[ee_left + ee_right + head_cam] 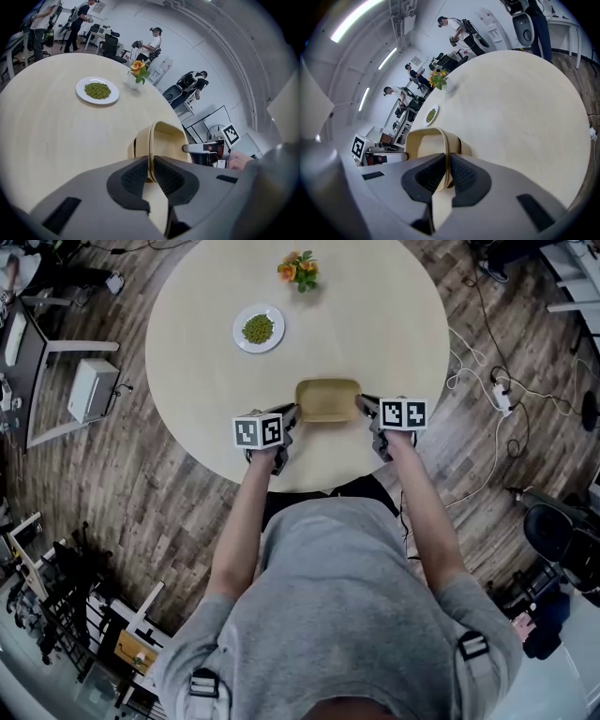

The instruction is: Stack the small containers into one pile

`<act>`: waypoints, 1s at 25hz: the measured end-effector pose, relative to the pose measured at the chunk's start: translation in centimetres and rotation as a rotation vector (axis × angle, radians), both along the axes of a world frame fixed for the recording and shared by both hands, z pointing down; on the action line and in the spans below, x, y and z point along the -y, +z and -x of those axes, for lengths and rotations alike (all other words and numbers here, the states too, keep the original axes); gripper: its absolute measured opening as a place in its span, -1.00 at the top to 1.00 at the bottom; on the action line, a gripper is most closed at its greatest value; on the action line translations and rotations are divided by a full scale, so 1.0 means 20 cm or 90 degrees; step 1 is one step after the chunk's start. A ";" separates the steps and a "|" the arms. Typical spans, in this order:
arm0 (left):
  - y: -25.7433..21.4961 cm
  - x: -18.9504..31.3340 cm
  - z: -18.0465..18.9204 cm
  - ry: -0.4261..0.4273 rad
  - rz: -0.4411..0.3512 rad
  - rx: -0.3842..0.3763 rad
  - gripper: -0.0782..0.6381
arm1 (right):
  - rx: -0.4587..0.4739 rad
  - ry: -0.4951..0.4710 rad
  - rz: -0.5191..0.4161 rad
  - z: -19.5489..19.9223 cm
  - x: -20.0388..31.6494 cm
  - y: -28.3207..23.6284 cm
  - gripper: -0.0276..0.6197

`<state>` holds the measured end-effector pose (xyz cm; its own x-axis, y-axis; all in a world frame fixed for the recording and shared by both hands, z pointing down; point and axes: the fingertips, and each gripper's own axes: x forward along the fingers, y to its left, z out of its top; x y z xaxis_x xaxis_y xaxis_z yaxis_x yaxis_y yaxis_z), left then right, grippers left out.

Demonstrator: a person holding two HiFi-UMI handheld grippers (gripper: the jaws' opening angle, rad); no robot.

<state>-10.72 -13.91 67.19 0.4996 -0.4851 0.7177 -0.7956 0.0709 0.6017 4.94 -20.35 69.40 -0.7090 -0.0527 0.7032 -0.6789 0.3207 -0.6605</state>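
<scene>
- Left gripper (292,414): jaws clamped on the left rim of the beige rounded-rectangle plastic container (328,399). Best to pinch level with the far side so the container doesn't tilt.
- The container is between both grippers, near the front edge of the round pale wooden table (375,324).
- Right gripper (367,407): jaws clamped on the right rim. Both should move together, at the same height.
- Unclear: whether the container is lifted or resting, and whether its double-looking wall is one container or nested ones.

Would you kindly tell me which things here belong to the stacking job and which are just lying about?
Part of the job:
- beige container
- left gripper and right gripper, each shut on an opposite rim of it

Just lying about:
- plate of green peas
- orange flowers
</scene>
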 end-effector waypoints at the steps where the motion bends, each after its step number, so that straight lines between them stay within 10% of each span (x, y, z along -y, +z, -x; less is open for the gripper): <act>1: 0.00 0.00 0.00 0.000 0.003 0.000 0.63 | 0.001 -0.002 0.002 0.00 0.00 0.00 0.80; 25: 0.05 -0.07 -0.06 -0.012 0.088 -0.086 0.64 | -0.027 -0.038 0.073 -0.01 -0.03 0.02 0.79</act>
